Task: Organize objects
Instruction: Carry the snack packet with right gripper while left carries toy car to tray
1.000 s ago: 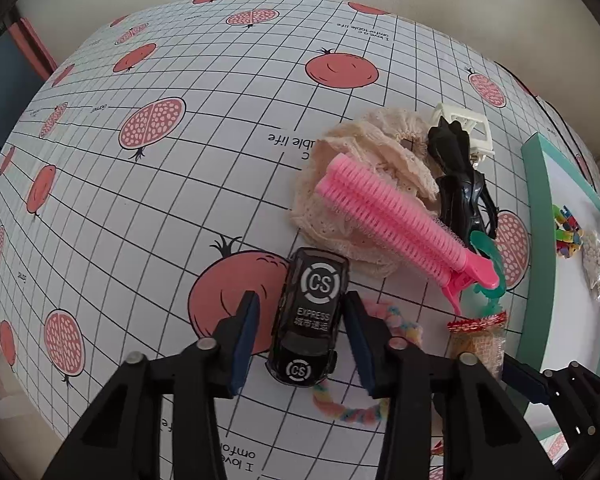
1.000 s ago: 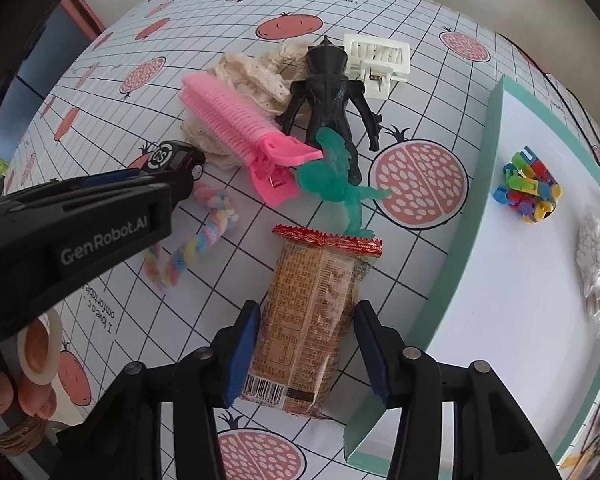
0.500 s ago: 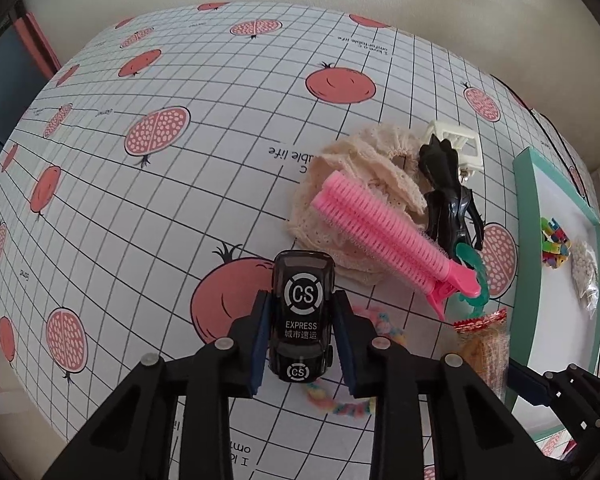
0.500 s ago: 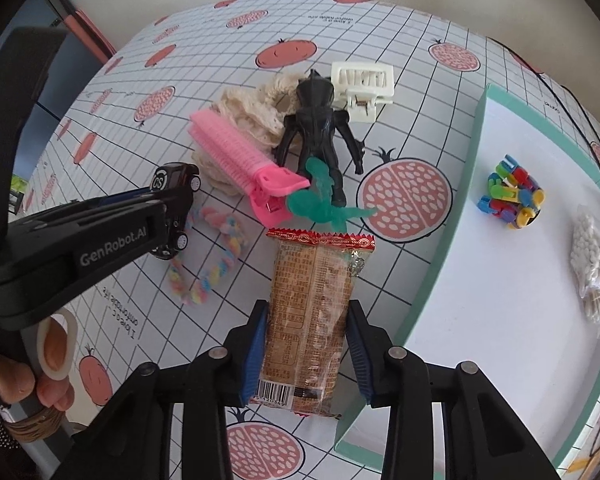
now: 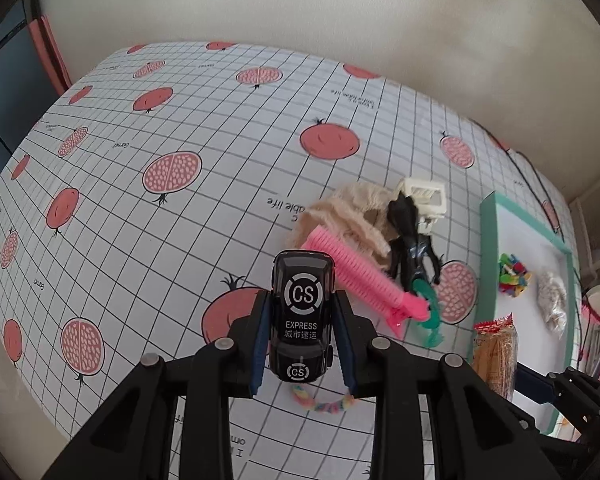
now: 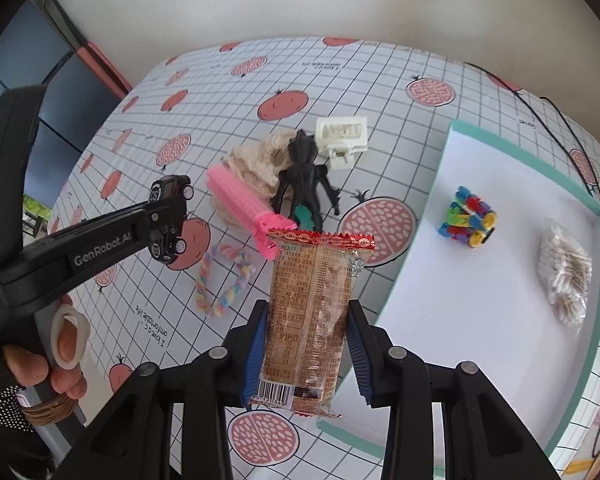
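Observation:
My left gripper [image 5: 302, 336] is shut on a black toy car [image 5: 303, 312] marked "CS EXPRESS" and holds it above the table; the car also shows in the right wrist view [image 6: 170, 216]. My right gripper [image 6: 306, 344] is shut on a brown snack packet [image 6: 312, 320] with a red top seal, lifted above the table beside the tray's left edge. The packet shows at the right of the left wrist view [image 5: 494, 354]. The white tray with a teal rim [image 6: 416, 240] lies to the right.
On the pomegranate tablecloth lie a pink hair roller clip [image 6: 244, 204], a beige lace scrunchie [image 6: 256, 160], a black figure [image 6: 306, 176], a white claw clip [image 6: 342, 136], a green toy [image 6: 303, 216] and a pastel braided loop [image 6: 220, 280]. The tray holds a colourful block cluster [image 6: 466, 218] and a bag of cotton swabs [image 6: 566, 276].
Both grippers closed on their objects and rose: the left lifted the toy car off the table, the right lifted the snack packet. The table now looks farther away in both views.

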Tool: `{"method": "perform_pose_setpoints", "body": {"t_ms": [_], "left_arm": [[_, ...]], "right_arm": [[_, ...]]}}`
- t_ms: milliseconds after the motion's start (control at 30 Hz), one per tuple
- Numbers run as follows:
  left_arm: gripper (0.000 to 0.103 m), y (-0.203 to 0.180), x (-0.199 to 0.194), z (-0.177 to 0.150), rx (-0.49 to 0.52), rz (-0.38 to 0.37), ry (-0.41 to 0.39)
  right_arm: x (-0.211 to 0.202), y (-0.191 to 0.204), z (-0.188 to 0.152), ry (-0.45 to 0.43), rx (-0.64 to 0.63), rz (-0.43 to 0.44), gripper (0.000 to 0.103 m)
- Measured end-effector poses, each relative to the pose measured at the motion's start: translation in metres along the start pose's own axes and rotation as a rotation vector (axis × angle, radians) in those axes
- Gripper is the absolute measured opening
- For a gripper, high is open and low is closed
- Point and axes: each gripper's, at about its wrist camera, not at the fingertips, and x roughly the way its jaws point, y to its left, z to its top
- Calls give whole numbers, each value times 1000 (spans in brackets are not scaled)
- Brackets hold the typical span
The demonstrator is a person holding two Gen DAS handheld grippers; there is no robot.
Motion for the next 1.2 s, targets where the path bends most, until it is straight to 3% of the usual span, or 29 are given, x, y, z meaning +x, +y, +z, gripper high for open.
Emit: {"method": "perform_pose_setpoints", "body": {"t_ms": [200,667,900,1200], "left_arm": [[31,-28,-11,-2,25,-63,-20],[32,-148,-11,-35,221,-207,25],[32,-189,10,-57,307,-212,83],[32,-199,37,-73,315,-185,143]], "right_arm": [[-18,-36,0,-56,49,-43,40],[-55,-141,-14,-106,215,-205,40],[-55,-172,-22,-83,252,-276,40],[-21,-186,-29,15,235,-295,40]]}}
